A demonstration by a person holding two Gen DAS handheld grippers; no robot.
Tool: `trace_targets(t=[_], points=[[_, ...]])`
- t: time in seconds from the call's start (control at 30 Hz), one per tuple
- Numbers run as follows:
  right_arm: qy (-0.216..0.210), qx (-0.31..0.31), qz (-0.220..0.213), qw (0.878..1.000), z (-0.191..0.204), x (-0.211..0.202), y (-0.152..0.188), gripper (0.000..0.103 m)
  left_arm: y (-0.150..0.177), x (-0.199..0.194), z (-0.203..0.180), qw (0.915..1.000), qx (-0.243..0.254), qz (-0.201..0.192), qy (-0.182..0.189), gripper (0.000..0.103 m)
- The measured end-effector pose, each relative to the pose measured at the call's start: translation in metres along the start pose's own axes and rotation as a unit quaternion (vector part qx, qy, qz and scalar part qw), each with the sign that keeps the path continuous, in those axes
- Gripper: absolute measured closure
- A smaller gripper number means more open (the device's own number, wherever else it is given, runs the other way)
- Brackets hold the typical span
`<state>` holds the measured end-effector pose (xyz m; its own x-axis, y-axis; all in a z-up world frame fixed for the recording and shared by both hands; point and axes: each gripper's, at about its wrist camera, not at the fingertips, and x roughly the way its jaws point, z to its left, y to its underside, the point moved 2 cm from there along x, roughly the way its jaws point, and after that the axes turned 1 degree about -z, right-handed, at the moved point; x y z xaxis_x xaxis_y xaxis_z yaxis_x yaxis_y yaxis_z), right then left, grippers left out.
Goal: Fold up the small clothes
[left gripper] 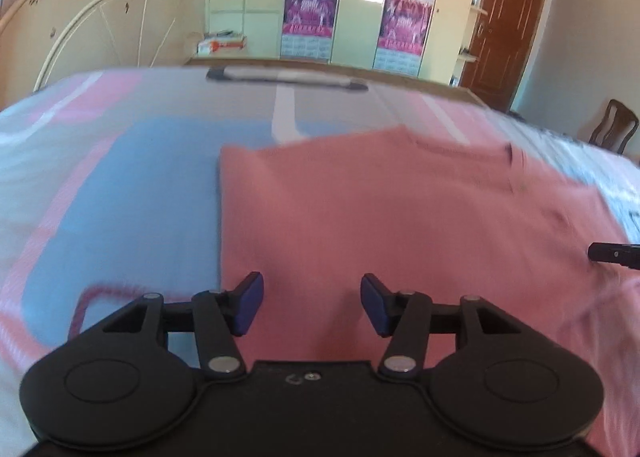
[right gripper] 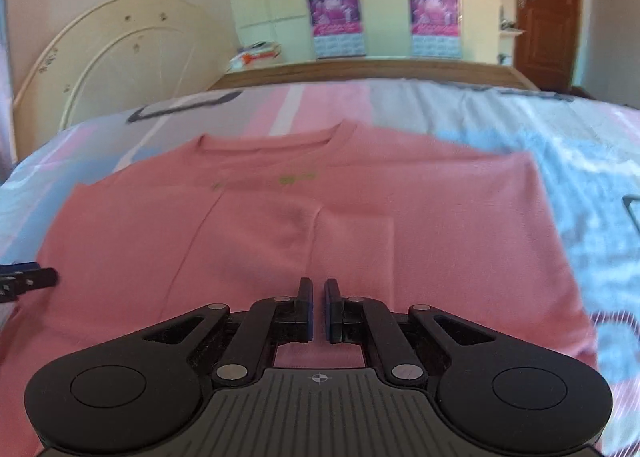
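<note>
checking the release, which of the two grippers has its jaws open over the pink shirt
The left gripper: its blue pads stand well apart with bare pink shirt between them. The right gripper has its pads nearly together.

one pink shirt (right gripper: 280,225), two grippers (left (left gripper: 312,303), right (right gripper: 318,307)), one bedsheet (left gripper: 132,185).

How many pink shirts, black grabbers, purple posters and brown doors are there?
Pink shirt: 1
Black grabbers: 2, the left gripper and the right gripper
Purple posters: 4 showing, two on each of two cupboard doors
Brown door: 1
Total: 8
</note>
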<state>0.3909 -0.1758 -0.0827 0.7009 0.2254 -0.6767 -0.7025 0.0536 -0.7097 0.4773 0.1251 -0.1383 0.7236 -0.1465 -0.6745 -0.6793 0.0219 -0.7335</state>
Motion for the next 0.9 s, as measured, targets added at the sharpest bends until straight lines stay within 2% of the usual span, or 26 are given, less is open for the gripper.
trace_targets(t=[0.07,0.17,0.23,0.3,0.37,0.43,0.5,0.57,0.6,0.63,0.67,0.73,0.77,0.8,0.83,0.9], points=[[-0.001,0.001,-0.006,1.0,-0.003,0.008,-0.012,0.1,-0.013,0.015,0.002,0.9999,0.007,0.005,-0.006,0.05],[0.008,-0.014,0.02,1.0,-0.006,0.031,-0.022,0.1,-0.024,0.043,0.015,0.9998,-0.006,0.015,-0.011,0.05],[0.022,-0.015,0.026,0.999,-0.01,0.041,-0.026,0.1,-0.037,0.056,0.022,0.9998,-0.008,0.016,-0.006,0.04],[0.037,-0.011,0.014,0.999,-0.007,0.044,-0.035,0.1,-0.054,0.07,0.029,0.9996,-0.016,0.022,0.003,0.037],[0.023,-0.005,-0.007,1.0,0.005,0.048,-0.046,0.1,-0.066,0.08,0.03,0.9997,-0.015,0.019,-0.004,0.037],[-0.006,0.001,-0.023,1.0,0.025,0.054,-0.053,0.1,-0.071,0.082,0.024,0.9999,-0.009,0.013,0.005,0.038],[-0.038,-0.002,-0.013,0.999,0.051,0.07,-0.057,0.099,-0.07,0.082,0.013,0.9999,0.016,0.005,0.002,0.045],[-0.063,-0.023,0.001,0.998,0.078,0.085,-0.057,0.097,-0.066,0.084,0.008,0.9995,0.031,0.003,0.002,0.043],[-0.07,-0.035,0.004,0.997,0.089,0.091,-0.055,0.091,-0.062,0.086,0.009,0.9992,0.04,0.006,-0.004,0.041],[-0.073,-0.046,0.012,0.996,0.097,0.096,-0.052,0.09,-0.058,0.088,0.011,0.9988,0.046,0.004,-0.012,0.041],[-0.065,-0.062,0.014,0.996,0.101,0.101,-0.048,0.09,-0.056,0.087,0.015,0.9989,0.045,-0.002,-0.008,0.041],[-0.019,-0.07,0.004,0.997,0.094,0.102,-0.045,0.09,-0.054,0.083,0.023,0.9992,0.039,-0.007,0.0,0.04],[-0.018,-0.04,0.001,0.999,0.08,0.1,-0.046,0.089,-0.054,0.081,0.021,0.9982,0.054,-0.008,-0.023,0.036],[0.003,-0.014,0.004,1.0,0.07,0.097,-0.045,0.089,-0.054,0.081,0.019,0.9972,0.06,-0.002,-0.044,0.026],[0.003,-0.002,0.005,1.0,0.064,0.095,-0.046,0.089,-0.055,0.079,0.016,0.9972,0.057,0.0,-0.048,0.029],[-0.002,-0.002,0.0,1.0,0.072,0.09,-0.049,0.089,-0.058,0.071,0.003,0.9983,0.051,-0.018,-0.023,0.028]])
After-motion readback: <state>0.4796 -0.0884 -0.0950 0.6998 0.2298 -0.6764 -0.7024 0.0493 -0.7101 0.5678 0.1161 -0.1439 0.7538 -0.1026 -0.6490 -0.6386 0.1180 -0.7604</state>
